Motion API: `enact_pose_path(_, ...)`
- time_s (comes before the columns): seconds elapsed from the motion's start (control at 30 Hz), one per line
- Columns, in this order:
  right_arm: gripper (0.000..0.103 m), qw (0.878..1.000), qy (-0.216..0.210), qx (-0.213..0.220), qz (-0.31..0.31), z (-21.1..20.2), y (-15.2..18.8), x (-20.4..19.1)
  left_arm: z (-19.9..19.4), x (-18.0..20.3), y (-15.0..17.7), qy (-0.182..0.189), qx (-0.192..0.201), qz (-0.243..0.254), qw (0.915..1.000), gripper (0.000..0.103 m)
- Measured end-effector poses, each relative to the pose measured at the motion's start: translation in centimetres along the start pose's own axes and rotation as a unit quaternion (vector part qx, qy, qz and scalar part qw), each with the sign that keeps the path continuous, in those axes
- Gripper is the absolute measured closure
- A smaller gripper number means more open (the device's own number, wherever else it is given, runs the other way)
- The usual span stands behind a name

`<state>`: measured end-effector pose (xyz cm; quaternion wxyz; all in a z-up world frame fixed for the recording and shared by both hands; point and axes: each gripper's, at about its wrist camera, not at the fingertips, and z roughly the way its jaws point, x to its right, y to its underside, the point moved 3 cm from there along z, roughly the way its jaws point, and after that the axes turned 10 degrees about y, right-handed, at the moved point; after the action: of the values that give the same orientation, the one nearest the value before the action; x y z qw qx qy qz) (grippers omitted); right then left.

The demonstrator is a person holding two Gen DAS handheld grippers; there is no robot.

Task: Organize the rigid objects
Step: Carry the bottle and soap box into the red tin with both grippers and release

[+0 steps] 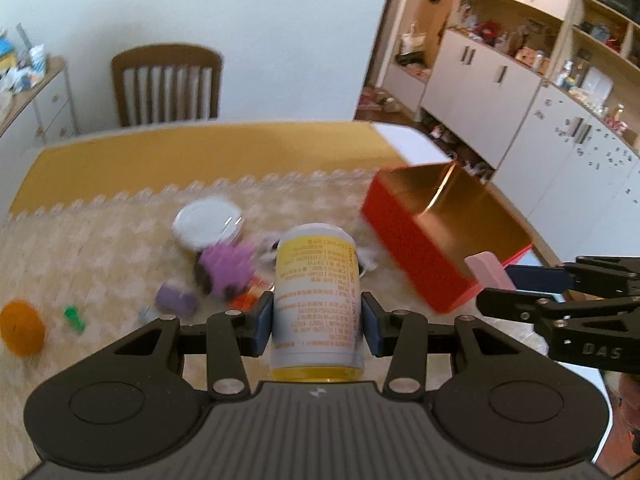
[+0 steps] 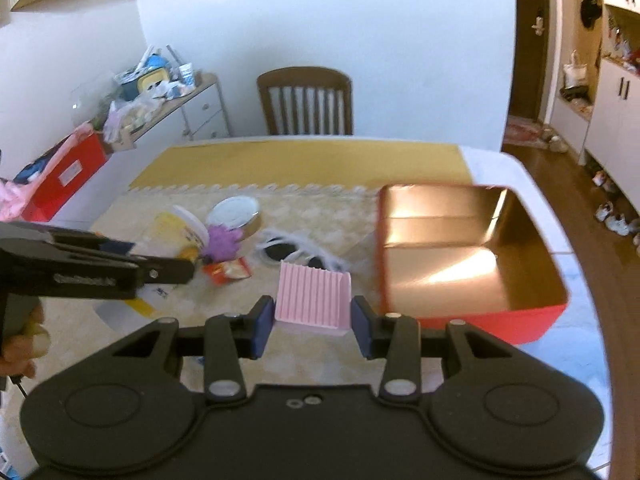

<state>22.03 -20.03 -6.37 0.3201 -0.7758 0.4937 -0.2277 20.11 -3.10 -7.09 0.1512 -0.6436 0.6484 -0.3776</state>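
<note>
Above the table point(image 2: 120, 332), the left gripper point(image 1: 318, 320) clamps a white-and-yellow bottle point(image 1: 316, 300) while the right gripper point(image 2: 312, 320) pinches a ribbed pink block point(image 2: 312, 300), apparently plastic, beside the empty red tin point(image 2: 472, 316)

Left tool point(image 1: 318, 322): matte black plastic, ribbed grey-black top plate, two round housings, silver pivot screws, blue pads point(image 1: 264, 322) on black fingers. Right tool point(image 2: 312, 326): same build, two small screws mid-plate. White lettering along each tool's side arm, blurred. Hand point(image 2: 20, 346) on a grey grip with a thin black cable.
</note>
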Motion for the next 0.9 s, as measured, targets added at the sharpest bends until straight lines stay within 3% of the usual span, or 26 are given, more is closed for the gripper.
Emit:
enact_pose_path(0.33, 0.062, 0.999, 0.036, 0.010, -0.001, 0.9, -1.3, 4.9, 3.3, 4.9, -6.1, 0.032, 0.015, 0.047, 0.9982, 0.059)
enact_pose_path(0.6, 0.062, 0.999, 0.041, 0.000, -0.026, 3.0, -1.9, 7.7, 9.3, 8.6, -8.4, 0.052, -0.020, 0.069, 0.9961, 0.059)
enact_pose_path(0.9, 0.062, 0.996, 0.046, -0.021, -0.072, 6.8, -1.6, 10.2, 16.3, 11.5, -9.6, 0.048, -0.063, 0.093, 0.9925, 0.059)
